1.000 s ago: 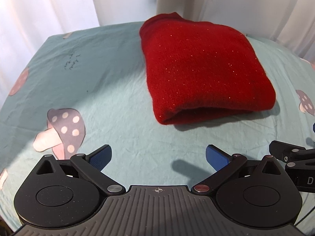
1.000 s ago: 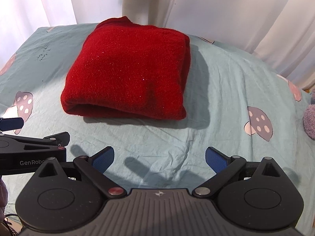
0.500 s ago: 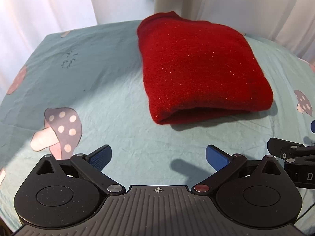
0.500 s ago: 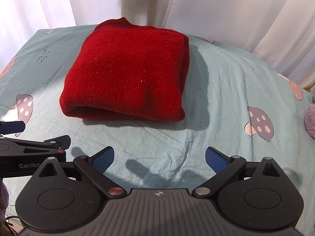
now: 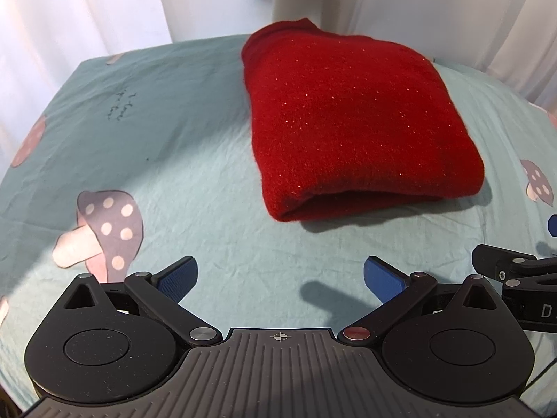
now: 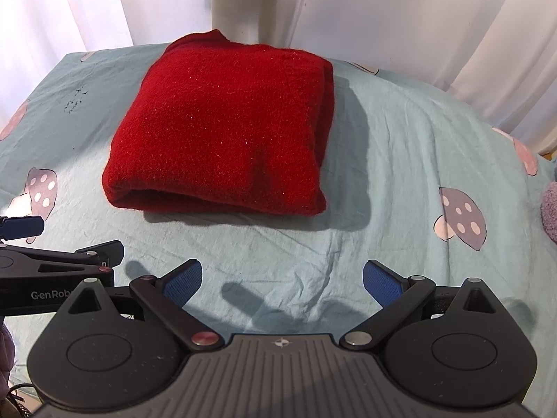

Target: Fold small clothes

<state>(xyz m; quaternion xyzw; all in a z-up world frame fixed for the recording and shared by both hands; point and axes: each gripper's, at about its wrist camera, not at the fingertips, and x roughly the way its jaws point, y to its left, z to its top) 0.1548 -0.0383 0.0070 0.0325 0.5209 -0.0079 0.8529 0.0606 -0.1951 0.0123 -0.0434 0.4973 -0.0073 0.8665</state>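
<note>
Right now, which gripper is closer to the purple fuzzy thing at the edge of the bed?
Right. The right gripper is open, with the purple fuzzy thing off to its right side; the open left gripper sits farther left, beyond the folded red sweater's near edge.

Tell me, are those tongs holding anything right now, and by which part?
Nothing is held. Both the left tongs and right tongs are open and empty, short of the folded red garment.

Even, bright daylight is diffused through the white curtains (image 6: 383,17) behind the red folded garment (image 6: 222,132). Soft shadows are cast toward the camera beneath it. Edges are bowed by fisheye distortion; corners are vignetted.
</note>
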